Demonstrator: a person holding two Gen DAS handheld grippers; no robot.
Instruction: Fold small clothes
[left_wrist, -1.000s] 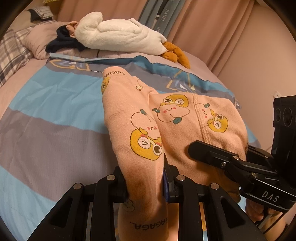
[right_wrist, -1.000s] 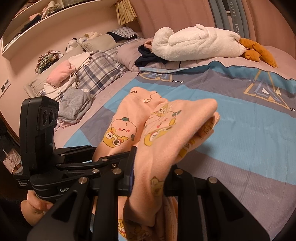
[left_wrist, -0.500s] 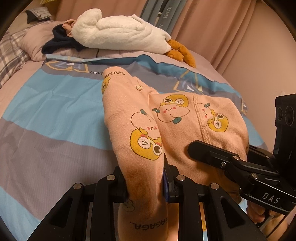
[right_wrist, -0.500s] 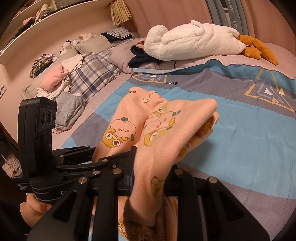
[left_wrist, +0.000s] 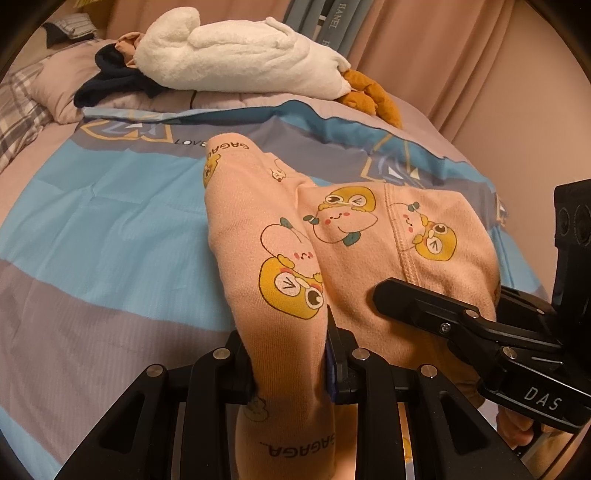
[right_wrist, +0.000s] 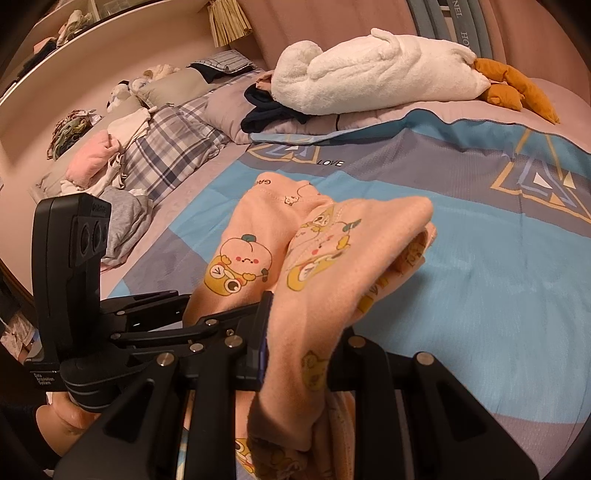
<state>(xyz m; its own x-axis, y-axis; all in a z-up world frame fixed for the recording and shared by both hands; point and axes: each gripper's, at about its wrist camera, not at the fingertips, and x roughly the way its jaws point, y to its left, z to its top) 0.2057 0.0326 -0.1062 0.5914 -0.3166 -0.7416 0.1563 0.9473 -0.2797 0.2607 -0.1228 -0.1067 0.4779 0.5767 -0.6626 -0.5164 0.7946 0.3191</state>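
Observation:
A pink child's garment (left_wrist: 343, 225) printed with yellow cartoon figures hangs folded over, held up above the bed. My left gripper (left_wrist: 290, 354) is shut on one bunched edge of it, at the bottom of the left wrist view. My right gripper (right_wrist: 303, 347) is shut on the other edge of the pink garment (right_wrist: 332, 251), which drapes forward past its fingers. Each gripper shows in the other's view: the right gripper (left_wrist: 443, 314) pressing against the cloth's right side, the left gripper (right_wrist: 147, 317) at the lower left, with a hand on its handle.
Under the garment lies a blue and grey striped blanket (left_wrist: 110, 229). A white plush goose (left_wrist: 240, 62) and a dark garment (left_wrist: 110, 81) lie at the bed's far end. A plaid pillow (right_wrist: 166, 158) and loose clothes (right_wrist: 96, 162) are at the left. A wall stands close on the right.
Both grippers have carried the garment forward over the bed and slightly down; the plush goose looks nearer. The grips and the garment's shape are unchanged.

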